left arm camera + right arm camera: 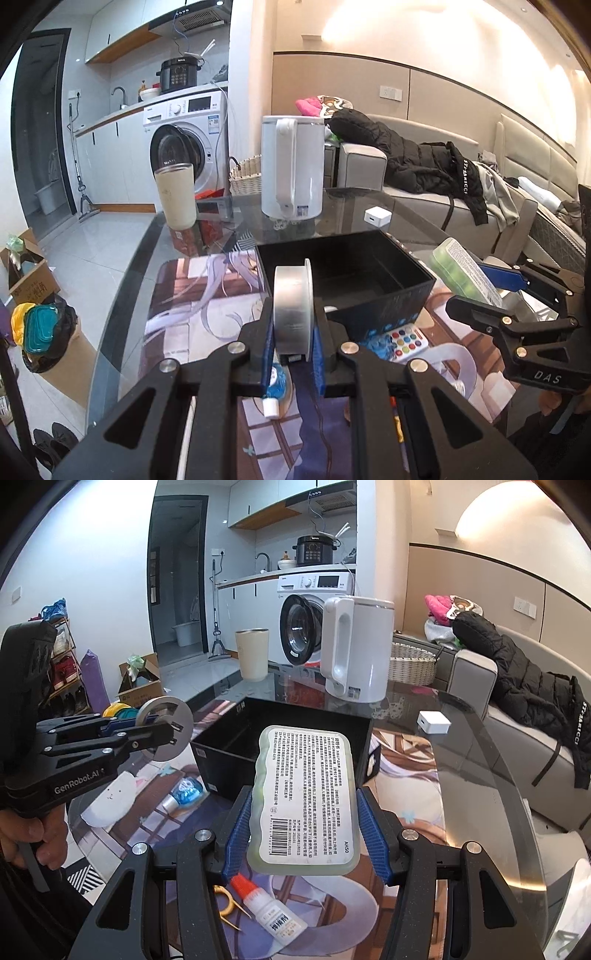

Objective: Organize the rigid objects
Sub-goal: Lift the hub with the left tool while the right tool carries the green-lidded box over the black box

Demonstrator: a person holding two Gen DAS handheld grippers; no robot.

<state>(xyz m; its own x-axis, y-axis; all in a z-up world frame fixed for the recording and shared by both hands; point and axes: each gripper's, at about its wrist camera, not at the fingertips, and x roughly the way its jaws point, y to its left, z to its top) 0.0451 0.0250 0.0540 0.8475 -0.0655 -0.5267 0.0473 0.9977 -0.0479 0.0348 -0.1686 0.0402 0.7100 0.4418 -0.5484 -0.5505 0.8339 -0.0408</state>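
My left gripper (293,332) is shut on a clear plastic spool (293,308) and holds it above the table, just in front of an open black box (373,295); the spool also shows in the right wrist view (166,729). My right gripper (304,823) is shut on a flat translucent green case with a printed label (306,797), held above the table near the box's (221,749) front edge. The case also shows in the left wrist view (465,275), right of the box.
On the printed mat lie a blue tube (184,794), a small white glue bottle (269,912), yellow tweezers (229,908) and a colour-dot palette (406,341). A white kettle (356,650), a cream cup (253,653) and a white charger (434,722) stand behind on the glass table (480,775).
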